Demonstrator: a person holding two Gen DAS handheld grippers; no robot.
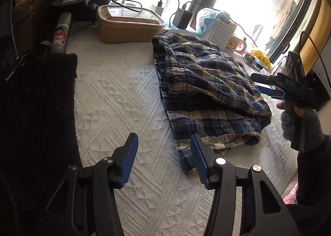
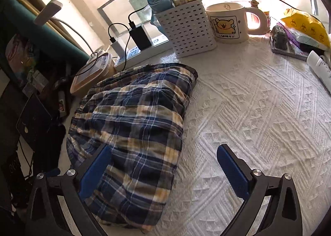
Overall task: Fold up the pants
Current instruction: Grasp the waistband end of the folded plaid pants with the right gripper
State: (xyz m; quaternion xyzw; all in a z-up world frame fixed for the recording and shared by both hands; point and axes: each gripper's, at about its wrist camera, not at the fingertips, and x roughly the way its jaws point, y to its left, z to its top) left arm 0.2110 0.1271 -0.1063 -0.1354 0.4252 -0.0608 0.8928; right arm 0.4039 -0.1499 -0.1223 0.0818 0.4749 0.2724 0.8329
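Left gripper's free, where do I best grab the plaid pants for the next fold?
Probably the loose hem corner of the plaid pants, coming in low from the near edge with the open left gripper. That corner lies thin on the white cloth, just ahead of the fingertips; the rest is bulky.

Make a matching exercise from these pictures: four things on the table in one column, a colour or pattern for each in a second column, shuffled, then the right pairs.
Things:
1. pants
2. basket
3. mug
4. lidded container

Looks:
A. white, with rows of small holes
B. tan, with a clear lid
C. blue, yellow and white plaid
D. cream, with a cartoon bear

Pairs: 1-C, 2-A, 3-D, 4-B
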